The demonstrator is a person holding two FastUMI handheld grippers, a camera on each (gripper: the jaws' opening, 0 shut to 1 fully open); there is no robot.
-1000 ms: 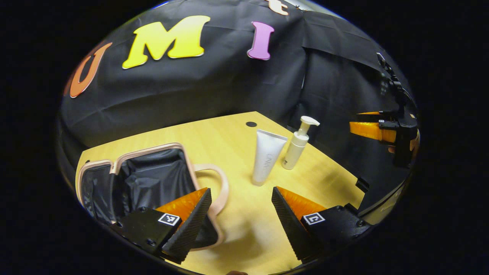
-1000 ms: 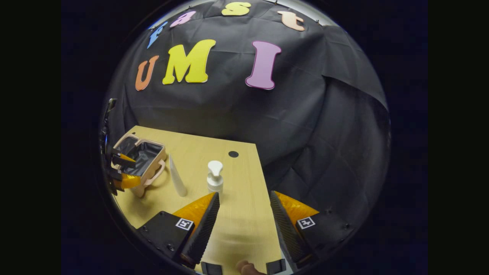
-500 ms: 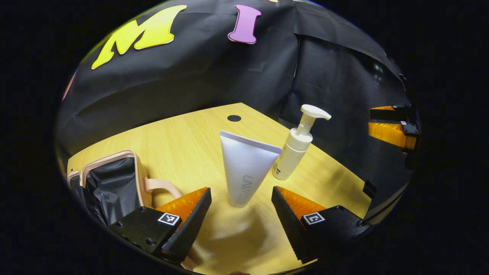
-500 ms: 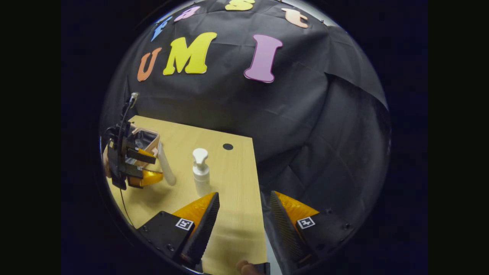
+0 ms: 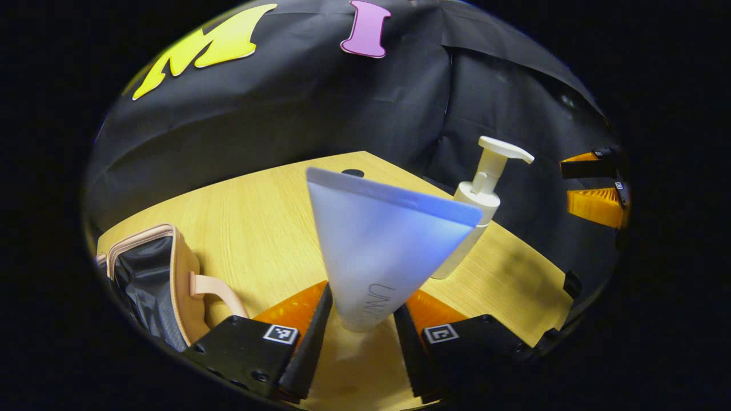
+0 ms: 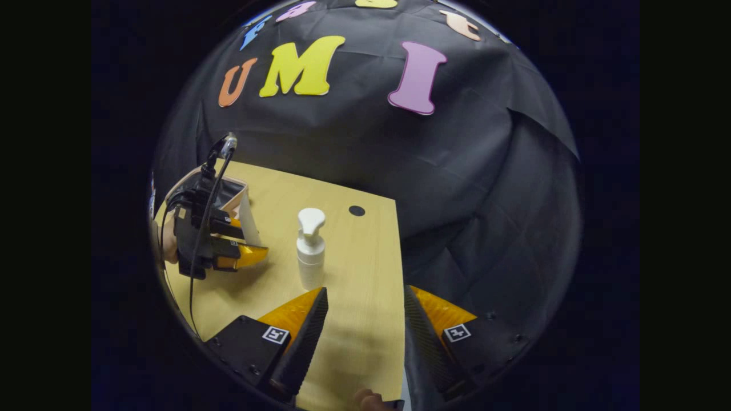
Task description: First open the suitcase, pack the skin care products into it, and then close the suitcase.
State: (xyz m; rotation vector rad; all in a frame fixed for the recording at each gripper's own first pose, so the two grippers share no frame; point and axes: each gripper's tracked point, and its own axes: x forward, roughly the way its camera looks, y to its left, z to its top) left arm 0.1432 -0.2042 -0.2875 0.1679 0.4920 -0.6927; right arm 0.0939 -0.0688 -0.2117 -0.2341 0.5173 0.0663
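A white squeeze tube (image 5: 382, 245) stands cap-down on the wooden table (image 5: 257, 217), and my left gripper (image 5: 361, 308) is shut on its lower end, one finger on each side. Just behind it to the right stands a white pump bottle (image 5: 478, 200). The pink suitcase (image 5: 171, 274) lies open at the left, showing its black lining. In the right gripper view my right gripper (image 6: 365, 299) hangs open over the table's near right edge with nothing in it. The pump bottle (image 6: 310, 251) stands ahead of it to the left, and the left gripper (image 6: 228, 254) holds the tube (image 6: 248, 214) beside the suitcase (image 6: 231, 188).
A small dark round hole (image 6: 357, 210) sits near the table's far right corner. The table's right edge (image 6: 398, 274) drops off just beside my right gripper. Black cloth walls close in the back and right. A cable (image 6: 200, 228) hangs from the left gripper.
My left gripper has moved forward onto the tube and its fingers have come together on it. The right gripper has stayed open, shifting only slightly.
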